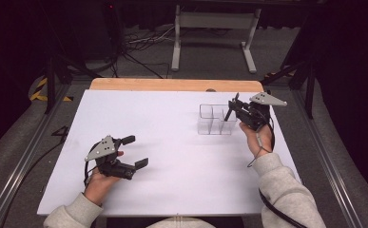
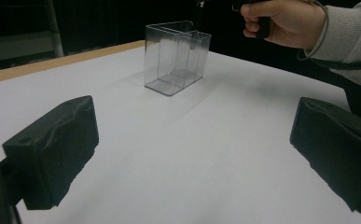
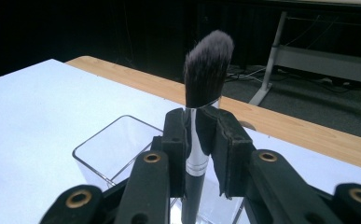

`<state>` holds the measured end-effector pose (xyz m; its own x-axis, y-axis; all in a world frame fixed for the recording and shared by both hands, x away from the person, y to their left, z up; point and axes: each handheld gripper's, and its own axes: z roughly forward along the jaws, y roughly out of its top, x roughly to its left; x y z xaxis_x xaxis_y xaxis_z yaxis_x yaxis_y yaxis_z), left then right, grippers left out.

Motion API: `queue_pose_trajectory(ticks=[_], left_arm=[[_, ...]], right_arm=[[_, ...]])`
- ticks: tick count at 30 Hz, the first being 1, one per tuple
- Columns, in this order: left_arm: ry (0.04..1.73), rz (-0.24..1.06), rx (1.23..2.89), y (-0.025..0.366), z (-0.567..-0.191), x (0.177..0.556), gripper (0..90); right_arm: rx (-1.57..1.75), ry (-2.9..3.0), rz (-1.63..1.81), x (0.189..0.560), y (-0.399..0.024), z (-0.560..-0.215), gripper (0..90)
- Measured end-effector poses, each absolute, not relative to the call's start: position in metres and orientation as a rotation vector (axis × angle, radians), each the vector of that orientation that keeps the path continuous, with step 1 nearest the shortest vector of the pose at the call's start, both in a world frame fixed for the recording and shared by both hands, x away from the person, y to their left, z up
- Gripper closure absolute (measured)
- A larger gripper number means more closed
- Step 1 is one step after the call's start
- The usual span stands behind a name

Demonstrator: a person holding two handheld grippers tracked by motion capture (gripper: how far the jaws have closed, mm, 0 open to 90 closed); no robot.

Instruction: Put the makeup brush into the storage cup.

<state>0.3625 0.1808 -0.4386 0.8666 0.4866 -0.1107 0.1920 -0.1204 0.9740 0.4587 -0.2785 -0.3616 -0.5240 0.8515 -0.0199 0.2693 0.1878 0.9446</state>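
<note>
A makeup brush [image 3: 208,70] with dark bristles, a silver ferrule and a black handle stands upright, bristles up. My right gripper [image 3: 199,140] is shut on its ferrule. From above, the right gripper [image 1: 233,105] holds the brush [image 1: 227,115] at the right end of a clear divided box [image 1: 210,118], the handle reaching down into it. The same box [image 2: 176,58] appears in the left gripper view with the right hand [image 2: 281,18] above it. My left gripper [image 1: 136,151] rests low at the table's front left, open, with nothing between its fingers [image 2: 57,149].
The white table top [image 1: 172,142] has a wooden strip [image 1: 172,84] along its far edge. Beyond it, a grey metal stand [image 1: 215,28] and cables lie on the floor. Dark rails run along both sides of the table.
</note>
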Motion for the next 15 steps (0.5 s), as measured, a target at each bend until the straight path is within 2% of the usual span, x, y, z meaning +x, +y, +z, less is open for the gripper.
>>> queue_pose_trajectory(ticks=[5, 6, 9, 10, 11, 15], left_arm=[[0.529, 0.272, 1.695, 0.182, -0.438, 0.363, 1.9], [0.529, 0.272, 1.695, 0.182, -0.438, 0.363, 1.9], [0.531, 0.274, 1.697, 0.183, -0.438, 0.363, 1.7], [0.531, 0.274, 1.697, 0.183, -0.438, 0.363, 1.7], [0.533, 0.275, 1.695, 0.183, -0.437, 0.363, 1.7], [0.539, 0.276, 1.693, 0.186, -0.436, 0.362, 1.7]], right_arm=[[1.045, 1.878, 1.348, 0.457, -0.280, -0.360, 56.9], [1.045, 1.878, 1.348, 0.457, -0.280, -0.360, 56.9], [1.037, 1.848, 1.358, 0.454, -0.281, -0.356, 42.9], [1.037, 1.848, 1.358, 0.454, -0.281, -0.356, 42.9], [1.032, 1.843, 1.357, 0.453, -0.282, -0.355, 38.0], [0.998, 1.837, 1.365, 0.447, -0.284, -0.351, 27.8]])
